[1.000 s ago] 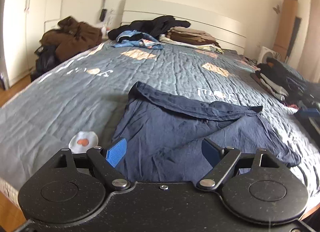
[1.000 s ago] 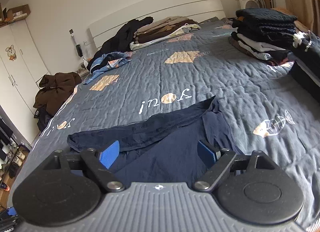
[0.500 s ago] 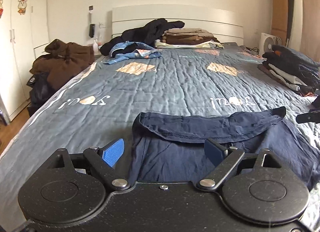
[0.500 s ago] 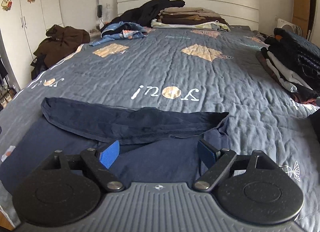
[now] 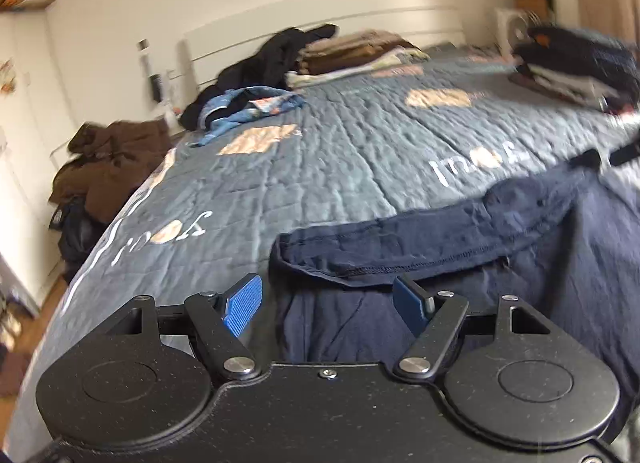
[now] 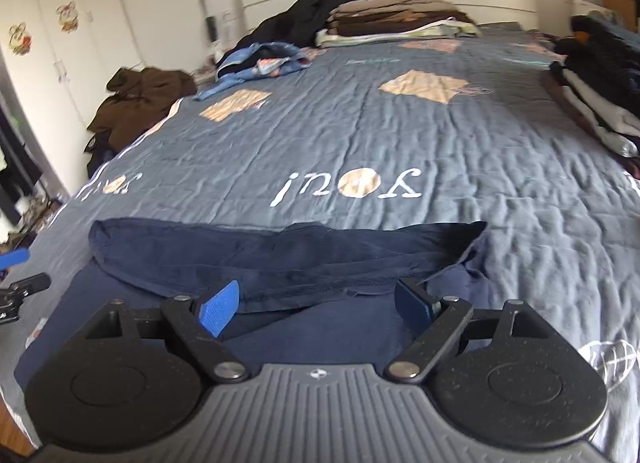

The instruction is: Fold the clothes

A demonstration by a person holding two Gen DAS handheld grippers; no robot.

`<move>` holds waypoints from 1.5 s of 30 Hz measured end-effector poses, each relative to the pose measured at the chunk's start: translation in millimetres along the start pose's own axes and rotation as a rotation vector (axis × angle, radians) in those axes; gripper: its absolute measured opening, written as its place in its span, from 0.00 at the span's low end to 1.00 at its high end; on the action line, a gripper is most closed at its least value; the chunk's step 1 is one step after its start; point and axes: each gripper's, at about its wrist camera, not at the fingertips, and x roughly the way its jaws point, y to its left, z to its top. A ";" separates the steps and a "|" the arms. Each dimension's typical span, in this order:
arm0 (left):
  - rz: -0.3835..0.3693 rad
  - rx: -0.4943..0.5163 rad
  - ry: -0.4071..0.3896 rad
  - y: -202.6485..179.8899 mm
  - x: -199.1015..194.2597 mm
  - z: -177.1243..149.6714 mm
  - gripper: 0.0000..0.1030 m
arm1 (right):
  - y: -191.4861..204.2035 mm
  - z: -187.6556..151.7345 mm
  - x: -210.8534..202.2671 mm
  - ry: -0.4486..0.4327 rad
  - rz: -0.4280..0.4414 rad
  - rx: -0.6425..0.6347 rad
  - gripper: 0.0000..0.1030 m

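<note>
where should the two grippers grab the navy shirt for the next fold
Grip the navy shirt at the two ends of its folded-over band, coming from the near edge. The band lies flat across the quilt, and the left gripper and right gripper, both open, already face it.

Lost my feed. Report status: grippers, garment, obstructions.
Left gripper open, jaws just been closing, nothing gripped. Right gripper open, empty. Navy garment flat on bed, far edge folded back toward grippers. Nothing in the way.
</note>
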 end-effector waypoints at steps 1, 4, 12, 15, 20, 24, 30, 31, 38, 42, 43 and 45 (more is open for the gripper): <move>0.001 0.023 0.007 -4.8 4.8 -0.4 0.68 | 1.4 0.7 4.6 0.011 -0.010 -0.014 0.82; -0.037 0.035 0.025 -21.3 20.2 1.1 0.59 | -3.6 -1.1 12.1 0.016 -0.039 -0.009 0.82; -0.031 0.448 -0.096 -95.0 37.6 -3.7 0.60 | 0.8 1.3 6.2 0.005 -0.046 -0.055 0.82; -0.036 0.544 -0.120 -111.6 47.4 -3.7 0.60 | 3.8 7.3 8.2 -0.007 -0.011 -0.057 0.82; -0.018 0.680 -0.084 -126.8 73.2 -16.4 0.60 | -0.4 17.1 2.8 -0.048 0.025 0.004 0.82; -0.009 0.723 -0.099 -130.9 85.5 -19.6 0.57 | -9.0 20.9 0.4 -0.064 0.069 0.061 0.82; -0.071 0.677 -0.063 -126.9 94.2 -11.7 0.10 | -17.7 17.4 7.9 -0.040 0.052 0.095 0.82; -0.088 0.652 -0.060 -123.6 94.1 -5.0 0.09 | -19.0 17.4 8.9 -0.037 0.053 0.101 0.82; -0.110 0.523 -0.073 -101.6 112.8 54.8 0.09 | -25.2 20.3 13.8 -0.045 0.082 0.154 0.82; -0.041 0.401 -0.012 -85.1 151.7 84.0 0.13 | -24.8 21.5 18.5 -0.038 0.088 0.150 0.82; -0.021 0.373 0.035 -81.1 160.2 87.4 0.14 | -25.3 21.2 18.9 -0.037 0.085 0.148 0.82; -0.034 0.312 0.127 -70.9 169.5 92.5 0.21 | -27.4 20.5 19.2 -0.034 0.080 0.149 0.82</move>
